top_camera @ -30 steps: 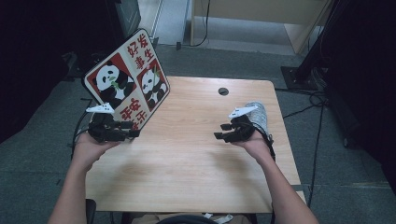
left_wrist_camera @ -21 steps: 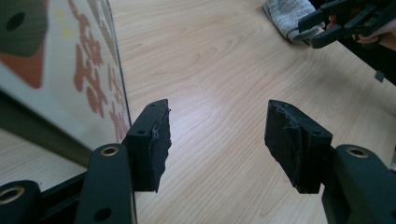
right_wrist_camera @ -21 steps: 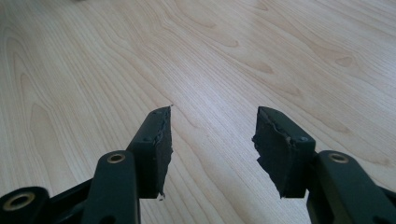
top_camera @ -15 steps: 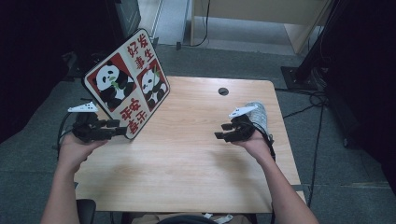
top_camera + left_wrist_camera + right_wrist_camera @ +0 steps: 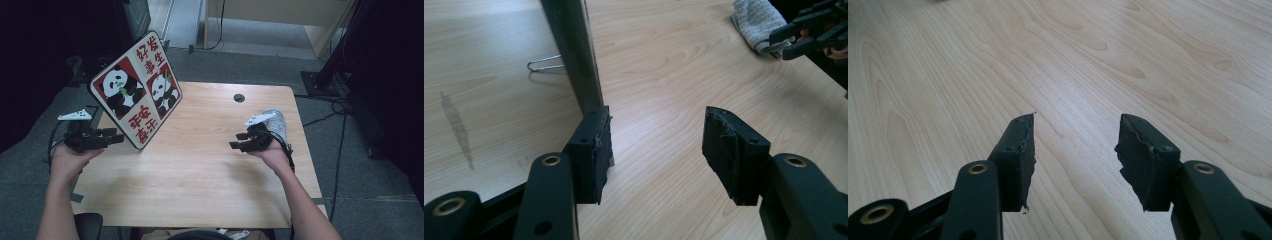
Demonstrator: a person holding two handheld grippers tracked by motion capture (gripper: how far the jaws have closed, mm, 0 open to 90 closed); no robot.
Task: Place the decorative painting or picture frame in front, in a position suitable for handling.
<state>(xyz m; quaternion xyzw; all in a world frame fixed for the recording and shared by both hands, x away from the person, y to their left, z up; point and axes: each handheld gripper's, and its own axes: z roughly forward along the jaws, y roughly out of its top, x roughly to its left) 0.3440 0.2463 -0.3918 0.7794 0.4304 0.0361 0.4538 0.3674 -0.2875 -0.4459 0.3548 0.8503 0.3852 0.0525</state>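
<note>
Panda sign board [image 5: 135, 98] stands tilted at desk [image 5: 200, 175] left edge. Left gripper [image 5: 656, 142] beside its lower edge, jaws just closing, nothing grasped; right gripper [image 5: 248, 141] parted, empty. Square jaws on the edge before pinching.

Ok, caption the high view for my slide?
Panda board stands tilted on the wooden table; open left gripper beside it.

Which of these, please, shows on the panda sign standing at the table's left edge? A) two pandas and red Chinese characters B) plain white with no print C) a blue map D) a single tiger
A: the panda sign leans tilted at the left of the table, and its face carries two panda pictures plus panels of red characters.
</note>
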